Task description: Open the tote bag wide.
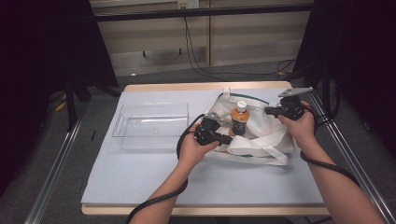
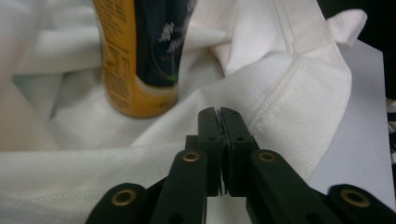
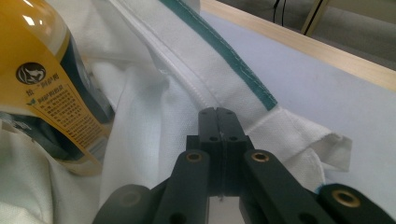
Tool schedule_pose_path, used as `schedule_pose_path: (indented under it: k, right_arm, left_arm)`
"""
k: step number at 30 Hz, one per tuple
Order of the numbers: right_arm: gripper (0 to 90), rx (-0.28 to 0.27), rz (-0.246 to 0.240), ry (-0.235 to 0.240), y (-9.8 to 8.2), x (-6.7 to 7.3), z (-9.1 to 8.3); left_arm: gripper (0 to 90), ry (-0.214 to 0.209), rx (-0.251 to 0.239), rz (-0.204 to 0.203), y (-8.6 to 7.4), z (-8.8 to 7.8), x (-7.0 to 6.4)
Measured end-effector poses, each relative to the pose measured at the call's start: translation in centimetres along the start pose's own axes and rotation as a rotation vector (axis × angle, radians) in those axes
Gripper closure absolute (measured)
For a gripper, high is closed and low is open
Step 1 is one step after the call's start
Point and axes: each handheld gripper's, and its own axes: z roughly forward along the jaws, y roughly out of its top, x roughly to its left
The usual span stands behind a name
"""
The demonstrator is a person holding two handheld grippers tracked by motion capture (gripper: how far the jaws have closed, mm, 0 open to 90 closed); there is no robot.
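Both grippers, left gripper and right gripper, clenched on bag fabric, centre frame; I'd spread the mouth evenly, keeping bottle upright.

Black jaws with brass rivets, thick black cables, bare forearms.

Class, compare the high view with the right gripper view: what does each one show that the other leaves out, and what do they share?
High view alone: the clear plastic tray left of the bag, both forearms, and the left claw at the bag's near edge.

Right gripper view alone: the printed yellow label up close, and the green trim along the bag's rim in detail.

Shared: the white cloth bag, the bottle standing in it, and the right claw shut on the bag's rim.
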Motion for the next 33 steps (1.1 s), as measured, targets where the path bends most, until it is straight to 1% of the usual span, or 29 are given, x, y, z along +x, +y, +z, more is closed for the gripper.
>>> schedule_pose_path:
  k: [1,2,4,5,6,7,8,9,10,12,13,14,15,17,18,19,20,21,22,23,24,26,27,28,29,33]
  right_arm:
    - [90.0,0.003,-0.004,0.001,-0.1,0.0,0.1]
    - [90.0,0.004,-0.003,-0.002,-0.1,0.0,0.2]
    - [90.0,0.005,-0.003,-0.004,-0.2,0.1,0.5]
    - [90.0,0.008,-0.003,-0.011,-0.3,0.1,0.6]
    - [90.0,0.012,-0.003,-0.014,-0.3,0.1,0.7]
    - [90.0,0.014,-0.001,-0.021,-0.3,0.2,0.7]
    - [90.0,0.011,-0.005,-0.023,-0.3,0.2,0.7]
    - [90.0,0.009,-0.006,-0.025,-0.3,0.1,0.8]
    - [90.0,0.01,-0.007,-0.028,-0.3,0.1,0.8]
    - [90.0,0.014,0.005,-0.032,-0.4,0.1,0.9]
    - [90.0,0.019,0.01,-0.04,-0.4,0.1,0.9]
    - [90.0,0.017,0.005,-0.039,-0.5,0.0,1.0]
    - [90.0,0.017,0.007,-0.042,-0.5,-0.1,1.0]
    - [90.0,0.02,0.01,-0.039,-0.6,0.0,1.1]
    - [90.0,0.022,0.015,-0.044,-0.7,0.0,1.2]
    - [90.0,0.02,0.017,-0.044,-0.7,0.0,1.2]
    - [90.0,0.018,0.016,-0.044,-0.7,0.1,1.2]
    - [90.0,0.012,0.01,-0.041,-0.7,0.1,1.3]
    - [90.0,0.015,0.005,-0.043,-0.8,0.1,1.2]
    - [90.0,0.012,0.009,-0.034,-0.9,0.0,1.2]
    - [90.0,0.013,0.011,-0.038,-1.0,0.0,1.2]
    - [90.0,0.013,0.019,-0.034,-1.3,0.0,1.1]
    - [90.0,0.012,0.019,-0.035,-1.5,0.0,1.1]
    - [90.0,0.014,0.026,-0.036,-1.7,0.0,1.1]
    - [90.0,0.007,0.025,-0.033,-1.9,0.0,1.1]
    - [90.0,0.004,0.033,-0.037,-2.4,-0.1,0.9]
  left_arm:
    - [90.0,-0.009,0.001,-0.003,-0.2,0.2,0.0]
    - [90.0,-0.001,0.022,0.004,-0.3,0.2,0.0]
    - [90.0,-0.008,0.014,-0.006,-0.6,0.4,0.0]
    - [90.0,-0.006,0.023,0.003,-0.7,0.4,0.1]
    - [90.0,-0.011,0.017,-0.002,-0.8,0.6,0.1]
    - [90.0,-0.002,0.04,0.005,-0.8,0.5,0.0]
    - [90.0,-0.006,0.032,0.007,-0.9,0.6,0.1]
    - [90.0,-0.001,0.046,0.013,-0.8,0.6,0.0]
    - [90.0,0.001,0.051,0.016,-0.9,0.6,0.0]
    - [90.0,-0.004,0.033,0.014,-1.0,0.8,0.1]
    - [90.0,-0.006,0.04,0.013,-1.0,0.9,0.1]
    - [90.0,0.002,0.052,0.021,-1.0,0.9,0.1]
    - [90.0,-0.003,0.048,0.014,-1.1,1.0,0.1]
    - [90.0,0.01,0.061,0.023,-1.3,1.3,0.1]
    - [90.0,0.006,0.073,0.022,-1.4,1.3,0.2]
    - [90.0,0.002,0.049,0.003,-1.6,1.5,0.2]
    - [90.0,0.001,0.054,0.0,-1.6,1.4,0.3]
    - [90.0,-0.006,0.037,-0.007,-1.7,1.5,0.3]
    - [90.0,-0.002,0.051,0.007,-1.7,1.5,0.4]
    - [90.0,0.003,0.054,0.011,-1.7,1.5,0.4]
    - [90.0,0.003,0.06,0.014,-1.7,1.5,0.4]
    - [90.0,0.004,0.051,0.009,-1.7,1.6,0.3]
    - [90.0,0.005,0.05,0.019,-1.8,1.7,0.4]
    - [90.0,0.007,0.053,0.019,-1.8,1.7,0.3]
    - [90.0,0.008,0.069,0.025,-1.8,1.6,0.3]
    - [90.0,0.006,0.062,0.021,-1.9,1.5,0.3]
